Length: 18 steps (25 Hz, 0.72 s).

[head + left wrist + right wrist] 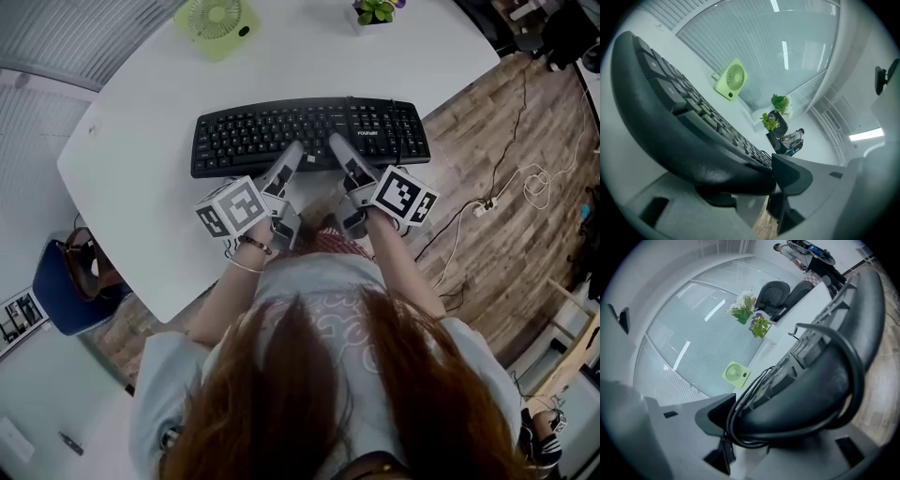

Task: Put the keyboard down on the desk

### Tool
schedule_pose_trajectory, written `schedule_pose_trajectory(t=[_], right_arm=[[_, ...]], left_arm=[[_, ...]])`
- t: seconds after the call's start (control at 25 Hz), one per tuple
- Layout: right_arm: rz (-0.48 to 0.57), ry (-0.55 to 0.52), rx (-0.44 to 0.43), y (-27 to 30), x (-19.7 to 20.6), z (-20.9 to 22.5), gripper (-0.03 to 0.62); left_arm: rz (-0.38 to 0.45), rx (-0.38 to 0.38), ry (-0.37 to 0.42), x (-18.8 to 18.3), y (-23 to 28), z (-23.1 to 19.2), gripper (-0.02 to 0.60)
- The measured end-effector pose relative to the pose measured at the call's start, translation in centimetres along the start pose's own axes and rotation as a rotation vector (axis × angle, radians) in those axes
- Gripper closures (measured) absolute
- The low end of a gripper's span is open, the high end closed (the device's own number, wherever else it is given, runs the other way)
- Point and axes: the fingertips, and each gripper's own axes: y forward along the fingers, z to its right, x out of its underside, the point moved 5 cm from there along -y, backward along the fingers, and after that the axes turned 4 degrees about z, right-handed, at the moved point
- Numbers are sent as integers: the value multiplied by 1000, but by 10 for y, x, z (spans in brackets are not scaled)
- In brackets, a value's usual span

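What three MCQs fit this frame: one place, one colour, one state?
1. Where is the fan?
A. on the floor
B. on the desk, beyond the keyboard
C. on a chair
2. Keyboard colour?
A. white
B. green
C. black
3. What are the left tool and right tool doing?
A. both shut on the keyboard's near edge
B. both open, empty
C. only the left one holds it
Key: B, the head view shows the fan on the white top past the keyboard; C, case and keys are black; A, each gripper view shows jaws clamped on the edge.
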Motion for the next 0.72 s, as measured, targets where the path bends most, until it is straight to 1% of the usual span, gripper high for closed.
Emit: schedule_pose_trajectory(t=[0.28, 0.52, 0.72], right_arm=[[27, 10, -3, 19, -12, 2, 378], [30, 35, 26, 20, -17, 3, 384], [21, 58, 28, 27, -23, 4, 393]], left_arm=[[-31, 25, -11, -17, 18, -3, 362], [-75, 74, -11, -19, 27, 0, 370], [-78, 76, -18, -23, 33, 0, 370]])
